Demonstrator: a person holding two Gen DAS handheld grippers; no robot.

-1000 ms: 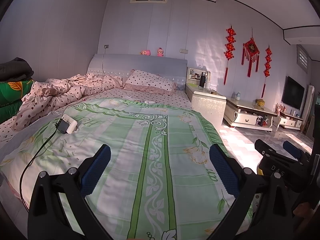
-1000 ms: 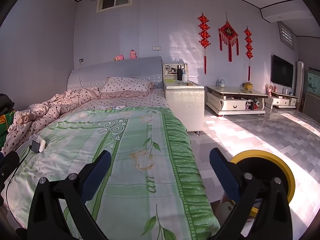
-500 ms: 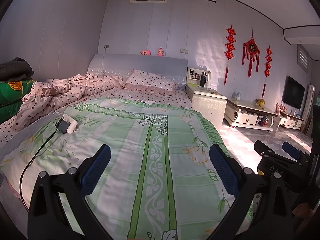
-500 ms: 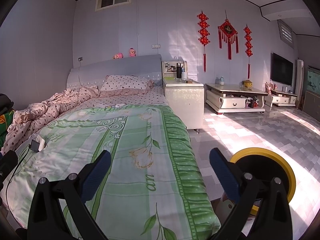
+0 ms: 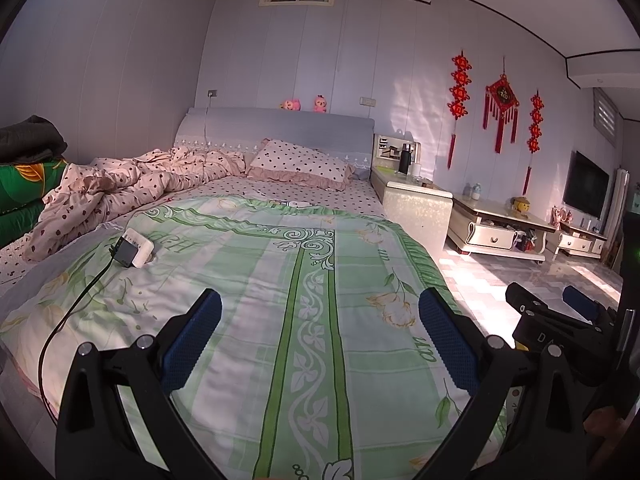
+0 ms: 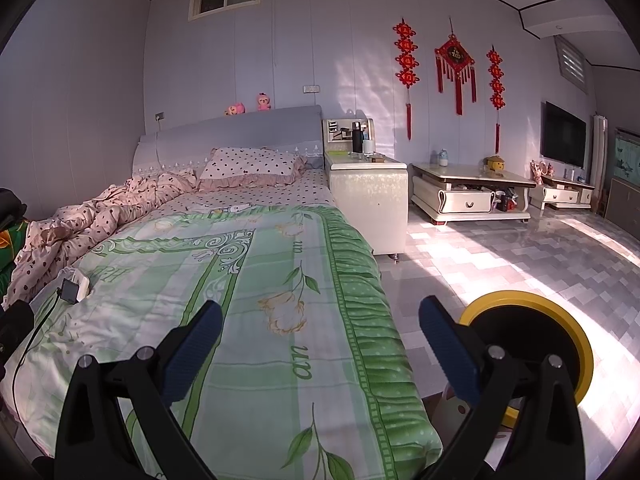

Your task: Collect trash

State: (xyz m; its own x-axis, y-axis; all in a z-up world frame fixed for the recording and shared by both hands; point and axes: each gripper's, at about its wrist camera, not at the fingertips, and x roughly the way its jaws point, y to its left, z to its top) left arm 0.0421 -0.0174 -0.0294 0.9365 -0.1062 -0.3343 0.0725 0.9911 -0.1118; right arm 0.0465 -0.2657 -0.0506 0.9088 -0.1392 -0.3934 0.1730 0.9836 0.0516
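Both grippers, left gripper (image 5: 318,338) and right gripper (image 6: 320,338), hover wide open and empty above the green quilt (image 5: 280,288), yellow-rimmed bin (image 6: 528,344) on the floor beside the bed, presumably awaiting trash; none clearly visible.

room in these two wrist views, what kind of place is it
Likely a home bedroom with a living area: a bed with a polka-dot pillow, a wall TV, and red knot hangings.

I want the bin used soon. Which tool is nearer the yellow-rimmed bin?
Right. The right tool hangs just beside the yellow-rimmed bin; the left tool hovers over the bed.
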